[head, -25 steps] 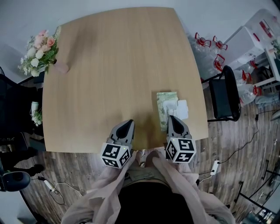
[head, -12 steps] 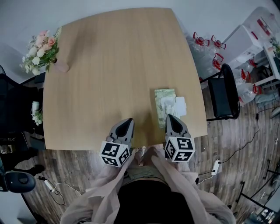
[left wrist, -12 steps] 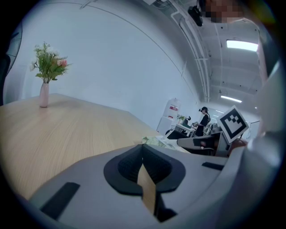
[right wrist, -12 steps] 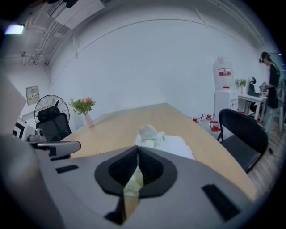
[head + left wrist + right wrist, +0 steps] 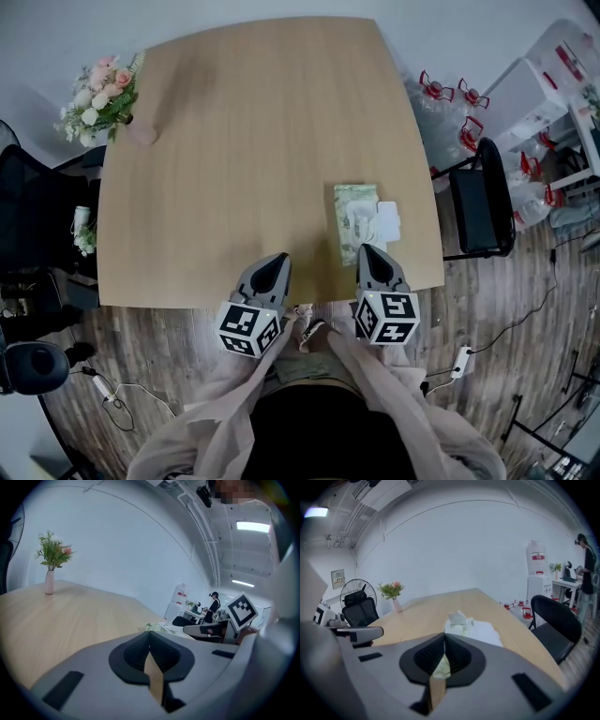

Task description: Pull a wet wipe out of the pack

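While poised over the near edge of the table [image 5: 234, 141], held left gripper [image 5: 277, 259] and right gripper [image 5: 366, 250] both pinched together, empty. Just beyond the right gripper, found the pack [image 5: 352, 208] lying flat on the table, white wipe [image 5: 388, 221] against its right side. Farthest off, at the left corner: vase of flowers [image 5: 99, 97].

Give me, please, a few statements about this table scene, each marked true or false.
1. The wet wipe pack lies on the wooden table, just ahead of the right gripper. True.
2. The right gripper holds a wipe. False: its jaws are together with nothing between them.
3. A vase of flowers stands at the table's far left corner. True.
4. The black chair stands at the table's left side. False: it stands beside the right edge.
5. The left gripper has its jaws wide apart. False: they are together and empty.
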